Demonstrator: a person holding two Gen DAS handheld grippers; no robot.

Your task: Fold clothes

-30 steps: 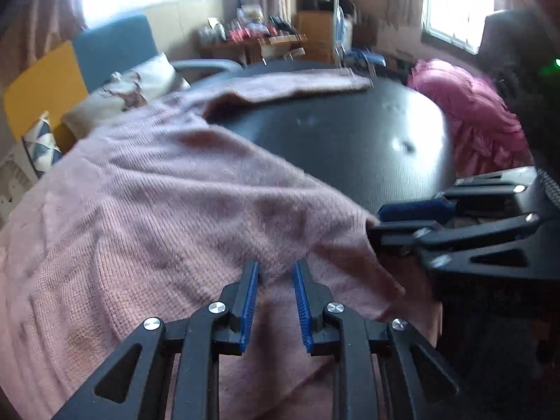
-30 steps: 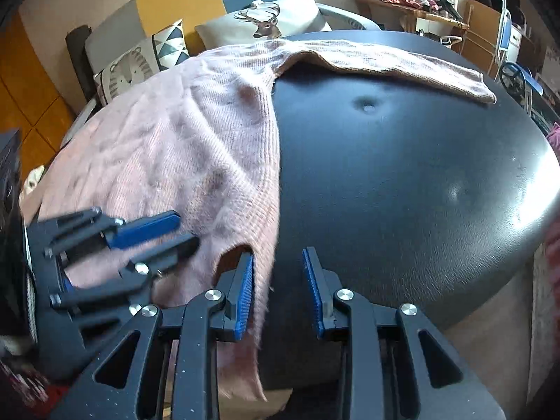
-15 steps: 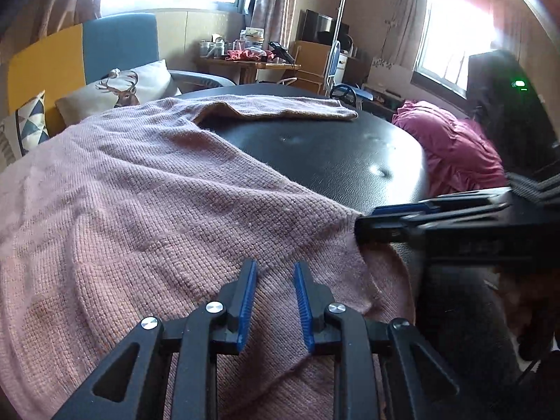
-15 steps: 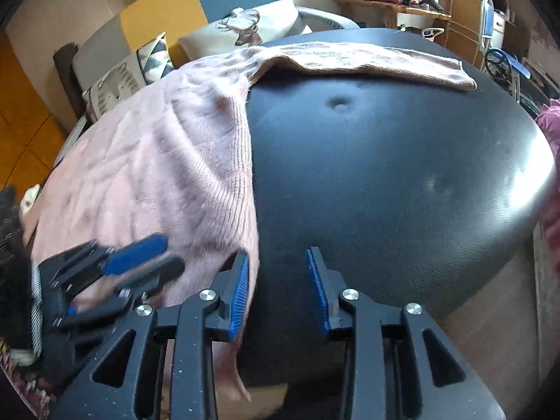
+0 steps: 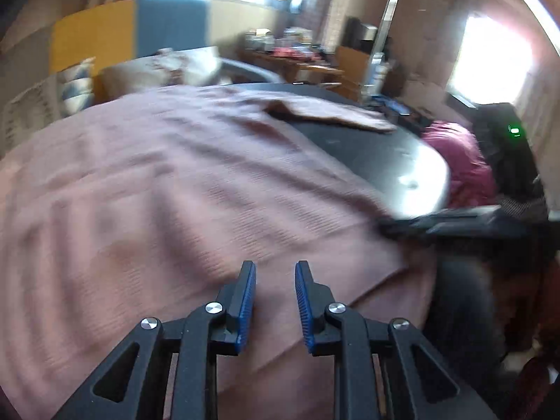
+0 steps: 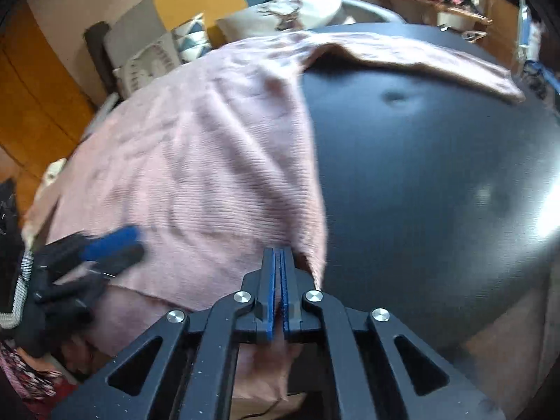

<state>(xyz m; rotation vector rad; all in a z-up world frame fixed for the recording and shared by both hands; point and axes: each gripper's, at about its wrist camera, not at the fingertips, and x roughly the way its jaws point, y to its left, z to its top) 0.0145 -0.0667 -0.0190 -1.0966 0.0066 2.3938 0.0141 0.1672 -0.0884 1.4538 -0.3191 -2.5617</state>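
A pink knit sweater (image 5: 182, 189) lies spread over a round black padded table (image 6: 437, 189), one sleeve (image 6: 420, 59) stretched across the far side. My right gripper (image 6: 278, 255) is shut on the sweater's near hem at its right corner, with fabric pinched between the blue pads and hanging below them. My left gripper (image 5: 273, 269) hovers over the hem further left, its jaws a little apart with nothing pinched between them. Each gripper shows in the other's view: the right gripper (image 5: 413, 225) at the cloth's edge, the left gripper (image 6: 112, 245) over the hem.
A sofa with patterned cushions (image 6: 164, 56) stands behind the table. A magenta bundle of cloth (image 5: 462, 161) lies beyond the table's right side. A cluttered desk (image 5: 297, 56) and bright windows are at the back. Dark clothing hangs low on the right (image 5: 507, 245).
My right gripper's jaws have closed on the sweater's hem corner. My left gripper has slid sideways along the hem, away from the right gripper, and the view is blurred by the motion.
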